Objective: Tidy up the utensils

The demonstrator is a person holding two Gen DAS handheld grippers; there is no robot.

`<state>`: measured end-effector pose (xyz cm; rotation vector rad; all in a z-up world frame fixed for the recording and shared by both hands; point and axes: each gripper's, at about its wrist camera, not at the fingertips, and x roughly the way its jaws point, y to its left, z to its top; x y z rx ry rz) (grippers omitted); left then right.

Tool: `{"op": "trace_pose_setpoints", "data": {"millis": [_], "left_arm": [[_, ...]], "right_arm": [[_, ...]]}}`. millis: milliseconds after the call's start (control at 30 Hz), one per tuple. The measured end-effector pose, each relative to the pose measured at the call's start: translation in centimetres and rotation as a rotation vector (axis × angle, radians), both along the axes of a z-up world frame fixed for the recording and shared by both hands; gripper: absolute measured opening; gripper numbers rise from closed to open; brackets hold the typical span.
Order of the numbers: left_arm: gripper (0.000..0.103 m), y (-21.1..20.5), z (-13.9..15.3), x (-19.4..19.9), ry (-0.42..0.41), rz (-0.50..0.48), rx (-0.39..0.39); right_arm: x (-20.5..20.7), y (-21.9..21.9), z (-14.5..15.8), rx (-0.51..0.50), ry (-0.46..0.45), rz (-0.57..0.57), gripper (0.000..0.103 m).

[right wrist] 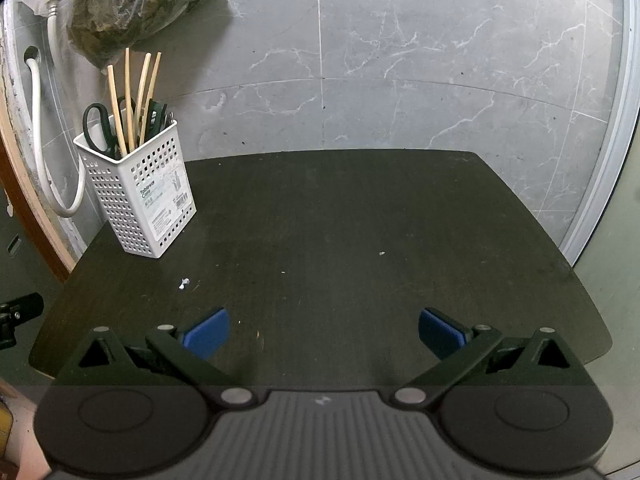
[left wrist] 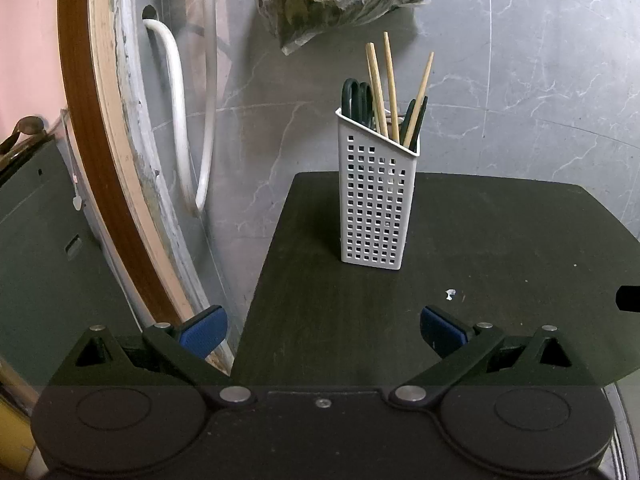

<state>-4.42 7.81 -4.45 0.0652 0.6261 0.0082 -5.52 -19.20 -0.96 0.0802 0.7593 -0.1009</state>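
Left gripper (left wrist: 323, 330): jaws spread wide, blue pads (left wrist: 204, 330) holding nothing, over the table's near left edge.
Right gripper (right wrist: 323, 330): jaws spread wide too, empty, above the table's near middle.
Table (right wrist: 360, 220): dark, bare but for pale specks.
Holder (right wrist: 140, 196): white perforated caddy, upright at the far left corner, well apart from both grippers.
Chopsticks (right wrist: 130, 100): wooden, standing in the holder, leaning.
Scissors (right wrist: 96, 124): black handles up, in the holder beside the chopsticks.
Bag (right wrist: 136, 4): clear plastic, against the grey wall behind the holder.
Hose (left wrist: 176, 116): white, left of the holder.
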Motion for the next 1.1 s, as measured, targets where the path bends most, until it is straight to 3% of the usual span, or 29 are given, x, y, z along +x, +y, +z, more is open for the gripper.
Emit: {"op": "trace_pose_setpoints", "data": {"millis": [1100], "left_arm": [[0.102,0.04,-0.01,0.16,0.002,-0.001,0.000]], "right_arm": [[0.27,0.18,-0.35,0.002,0.010,-0.003,0.103]]}}
